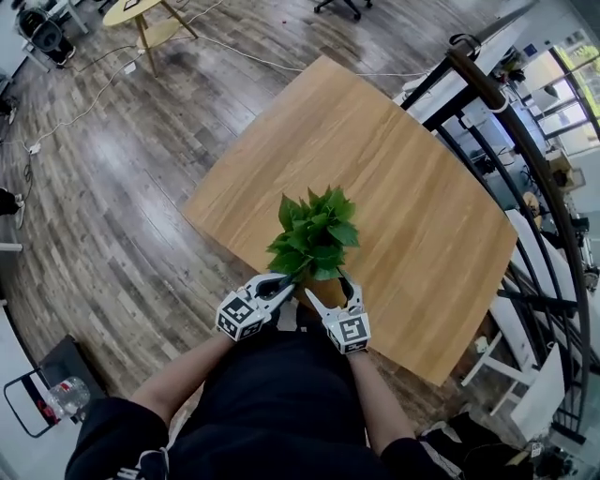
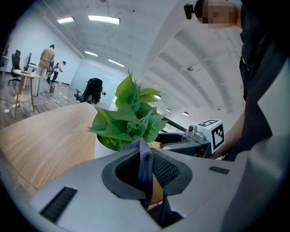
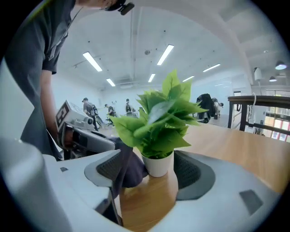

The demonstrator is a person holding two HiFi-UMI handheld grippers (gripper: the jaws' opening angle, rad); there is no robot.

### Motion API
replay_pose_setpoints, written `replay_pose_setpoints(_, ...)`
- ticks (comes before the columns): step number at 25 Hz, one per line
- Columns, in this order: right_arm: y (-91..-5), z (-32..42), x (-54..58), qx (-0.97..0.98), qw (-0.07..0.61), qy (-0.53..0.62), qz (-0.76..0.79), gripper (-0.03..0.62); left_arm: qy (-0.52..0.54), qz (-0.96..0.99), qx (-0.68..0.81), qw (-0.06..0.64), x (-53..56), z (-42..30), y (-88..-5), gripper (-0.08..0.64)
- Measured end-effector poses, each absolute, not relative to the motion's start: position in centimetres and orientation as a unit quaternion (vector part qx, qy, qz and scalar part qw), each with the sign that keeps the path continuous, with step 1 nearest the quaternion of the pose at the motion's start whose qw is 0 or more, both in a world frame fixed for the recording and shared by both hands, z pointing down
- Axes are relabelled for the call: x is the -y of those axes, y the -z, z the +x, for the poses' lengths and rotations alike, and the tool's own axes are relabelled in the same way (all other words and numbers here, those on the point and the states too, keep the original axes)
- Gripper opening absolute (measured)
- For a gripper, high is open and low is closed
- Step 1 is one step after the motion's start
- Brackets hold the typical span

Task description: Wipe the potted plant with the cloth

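The potted plant [image 1: 313,236], green leaves in a small white pot [image 3: 157,164], stands near the front edge of the wooden table [image 1: 375,159]. My left gripper [image 1: 283,284] is at the pot's left side, shut on a dark blue cloth [image 2: 145,164] that hangs between its jaws. The cloth [image 3: 127,168] rests against the pot's left side. My right gripper [image 1: 334,293] is open just in front of the plant. In the right gripper view, the pot stands a little ahead of the open jaws, between their lines. The pot is hidden under the leaves in the head view.
A black metal railing [image 1: 511,122] runs along the table's right side. The table's near edge [image 1: 412,361] is right at my grippers. Wooden floor [image 1: 103,216] lies to the left, with a small round table [image 1: 141,14] far off. People stand in the distance [image 2: 47,61].
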State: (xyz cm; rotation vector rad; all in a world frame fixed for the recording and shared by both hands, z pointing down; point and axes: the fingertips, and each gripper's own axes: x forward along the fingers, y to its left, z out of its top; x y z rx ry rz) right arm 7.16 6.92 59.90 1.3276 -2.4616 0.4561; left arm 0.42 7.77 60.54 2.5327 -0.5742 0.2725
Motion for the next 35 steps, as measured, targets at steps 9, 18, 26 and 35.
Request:
replay_pose_setpoints(9, -50.1, 6.6, -9.9, 0.863, 0.058, -0.083, 0.495, 0.363, -0.041, 0.968, 0.138, 0.203, -9.9, -1.3, -52.0, 0.066)
replay_pose_setpoints(18, -44.3, 6.8, -9.4, 0.842, 0.020, -0.013, 0.539, 0.017, 0.022, 0.969, 0.155, 0.193, -8.7, -1.6, -46.5, 0.066)
replay_pose_setpoints(26, -39.6, 6.5, -8.3, 0.839, -0.029, -0.014, 0.543, 0.017, 0.042, 0.967, 0.180, 0.173, -7.0, -1.7, -43.3, 0.066)
replay_pose_setpoints(35, -38.5, 6.3, -7.1, 0.831, 0.025, 0.034, 0.555, 0.017, 0.034, 0.970, 0.198, 0.137, -6.3, -2.7, -42.0, 0.066)
